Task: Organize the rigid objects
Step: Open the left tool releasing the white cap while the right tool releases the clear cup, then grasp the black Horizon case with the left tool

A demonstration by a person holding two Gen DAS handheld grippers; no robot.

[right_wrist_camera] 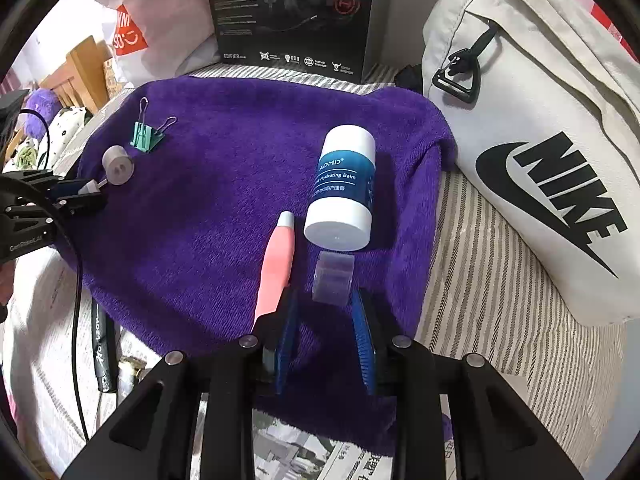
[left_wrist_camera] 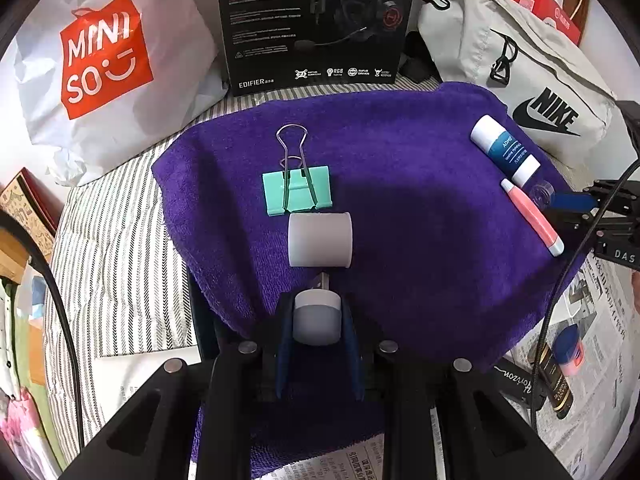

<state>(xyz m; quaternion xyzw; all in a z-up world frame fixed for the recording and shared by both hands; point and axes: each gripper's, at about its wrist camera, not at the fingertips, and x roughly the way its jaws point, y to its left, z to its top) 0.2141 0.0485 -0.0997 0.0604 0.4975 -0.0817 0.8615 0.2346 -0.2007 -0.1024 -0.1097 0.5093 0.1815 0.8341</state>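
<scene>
We work over a purple towel (left_wrist_camera: 400, 184) spread on a striped sheet (left_wrist_camera: 116, 248). Our left gripper (left_wrist_camera: 318, 320) pinches the small white end of a dumbbell-shaped white piece (left_wrist_camera: 320, 240), its blue fingers (left_wrist_camera: 285, 344) pressed against both sides of that end; a thin metal stem joins it to a larger white cylinder lying on the towel ahead. Just beyond the cylinder, touching or nearly so, lies a mint-green binder clip (left_wrist_camera: 297, 190), one wire handle folded flat and one pointing away from us.

Our right gripper (right_wrist_camera: 326, 320) stands spread, its blue fingers (right_wrist_camera: 362, 336) either side of a small clear plastic cap (right_wrist_camera: 334, 276) on the towel; whether the pads touch it we cannot tell. Just ahead of the cap lies a white and blue ADMD hydrating balm stick (right_wrist_camera: 344, 188), on its side with its flat end toward us. Beside it on the left lies a slim pink tube with a white tip (right_wrist_camera: 276, 264), its near end hidden behind the left finger of this gripper.

Behind the towel stand a black Edifier headset box (left_wrist_camera: 316, 24), a white Miniso bag (left_wrist_camera: 104, 64) on the left and a pale Nike bag (right_wrist_camera: 532, 148) on the right. Newspaper (left_wrist_camera: 596, 312) lies at the towel's near edge.
</scene>
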